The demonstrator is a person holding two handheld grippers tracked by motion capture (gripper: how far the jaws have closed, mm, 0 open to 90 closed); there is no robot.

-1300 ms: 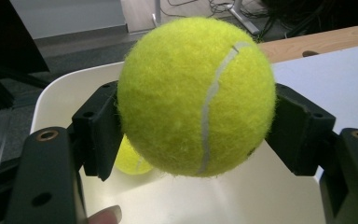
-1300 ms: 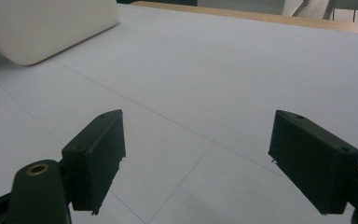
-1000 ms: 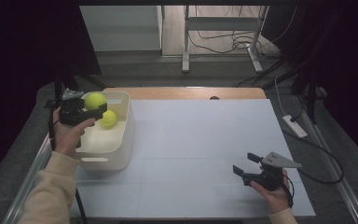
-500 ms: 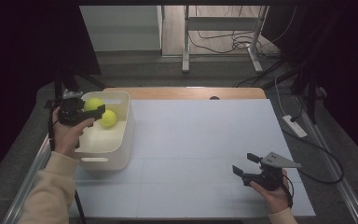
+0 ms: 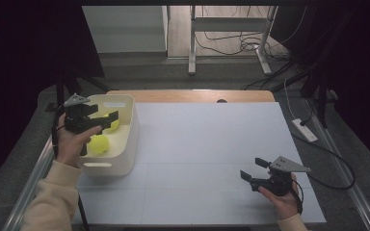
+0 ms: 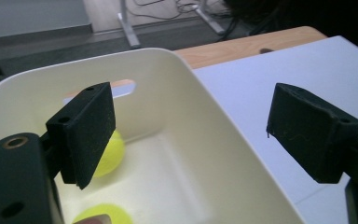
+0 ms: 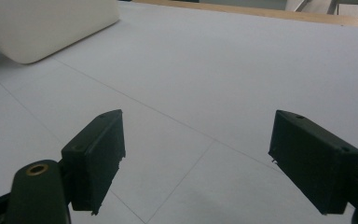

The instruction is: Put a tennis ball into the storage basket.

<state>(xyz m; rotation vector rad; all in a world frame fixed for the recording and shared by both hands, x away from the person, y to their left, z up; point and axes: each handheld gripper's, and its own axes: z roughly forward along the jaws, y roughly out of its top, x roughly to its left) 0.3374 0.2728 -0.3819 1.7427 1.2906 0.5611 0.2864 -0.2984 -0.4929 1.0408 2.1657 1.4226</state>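
A white plastic bin [image 5: 107,166] stands at the table's left with two yellow-green tennis balls in it, one toward the back [image 5: 113,125] and one nearer the front [image 5: 99,144]. My left gripper [image 5: 105,120] hovers over the bin. Its jaws have just been opening and are now open with nothing between them. In the left gripper view [image 6: 196,135] one ball [image 6: 109,154] peeks out behind the left jaw and the other ball [image 6: 105,214] lies at the bottom edge, inside the bin [image 6: 205,116]. My right gripper [image 5: 250,168] [image 7: 200,156] rests open and empty near the front right.
A white sheet [image 5: 207,139] covers the wooden table [image 5: 192,95]. The bin's corner [image 7: 42,28] is far off in the right gripper view. A power strip [image 5: 304,130] and cables lie on the floor to the right; dark screens flank the table.
The left gripper held a tennis ball above the bin, lowered it, and opened. The ball now lies in the bin beside the other one. The right gripper has not moved.
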